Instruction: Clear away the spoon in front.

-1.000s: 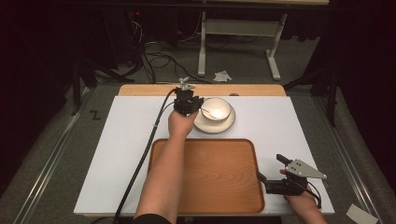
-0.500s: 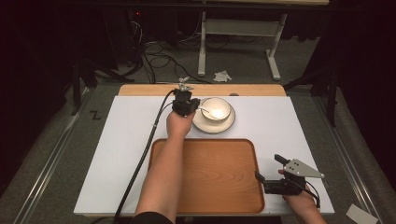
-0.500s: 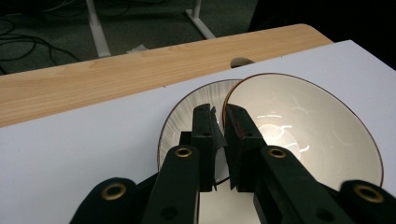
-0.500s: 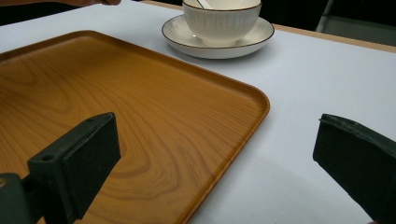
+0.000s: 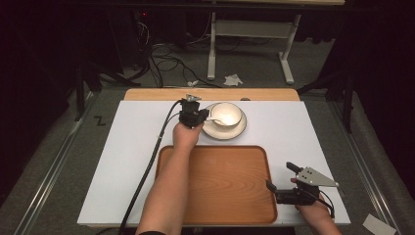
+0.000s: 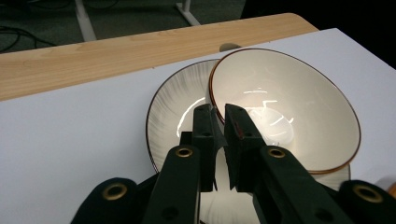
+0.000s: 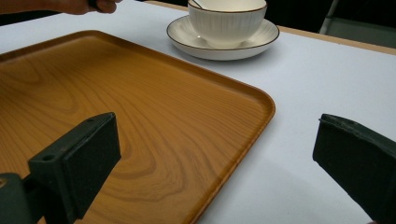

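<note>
Pinching the near rim of the bowl (image 6: 285, 107) with the left hand-held gripper (image 6: 218, 122), jaws pressed close on that thin edge; could slip, tipping the bowl or dragging the saucer (image 5: 225, 128) beneath across the white surface (image 5: 122, 147). Reaching far over the tray (image 5: 215, 186), forearm straight. Resting at the tray's right edge, right hand-held gripper (image 5: 281, 180) spread wide, holding nothing
</note>
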A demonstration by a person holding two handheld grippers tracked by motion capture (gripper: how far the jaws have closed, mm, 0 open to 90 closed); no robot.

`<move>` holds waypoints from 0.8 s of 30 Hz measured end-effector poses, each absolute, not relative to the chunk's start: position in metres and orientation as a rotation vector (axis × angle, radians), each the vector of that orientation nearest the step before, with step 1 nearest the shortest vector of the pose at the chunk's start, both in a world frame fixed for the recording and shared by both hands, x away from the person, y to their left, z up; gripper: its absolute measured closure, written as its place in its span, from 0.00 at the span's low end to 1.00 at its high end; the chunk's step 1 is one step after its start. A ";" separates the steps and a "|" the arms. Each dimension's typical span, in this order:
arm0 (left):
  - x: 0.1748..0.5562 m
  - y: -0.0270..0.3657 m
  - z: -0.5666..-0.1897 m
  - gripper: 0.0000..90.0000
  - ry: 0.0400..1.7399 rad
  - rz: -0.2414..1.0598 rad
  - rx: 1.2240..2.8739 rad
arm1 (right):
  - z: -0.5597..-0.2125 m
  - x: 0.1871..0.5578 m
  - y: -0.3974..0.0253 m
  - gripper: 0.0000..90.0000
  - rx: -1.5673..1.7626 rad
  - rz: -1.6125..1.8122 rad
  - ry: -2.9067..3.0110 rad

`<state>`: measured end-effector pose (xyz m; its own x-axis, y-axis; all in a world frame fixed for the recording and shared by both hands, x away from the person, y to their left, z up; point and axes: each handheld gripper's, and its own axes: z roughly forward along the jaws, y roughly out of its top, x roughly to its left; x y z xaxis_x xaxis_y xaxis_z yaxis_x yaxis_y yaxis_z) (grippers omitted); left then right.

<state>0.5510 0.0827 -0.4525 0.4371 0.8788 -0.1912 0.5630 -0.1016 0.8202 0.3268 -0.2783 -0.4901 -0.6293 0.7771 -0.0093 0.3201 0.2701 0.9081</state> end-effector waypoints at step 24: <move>0.520 0.089 -0.466 0.83 1.185 0.350 1.783 | -0.489 0.326 -0.275 0.03 0.965 1.330 2.104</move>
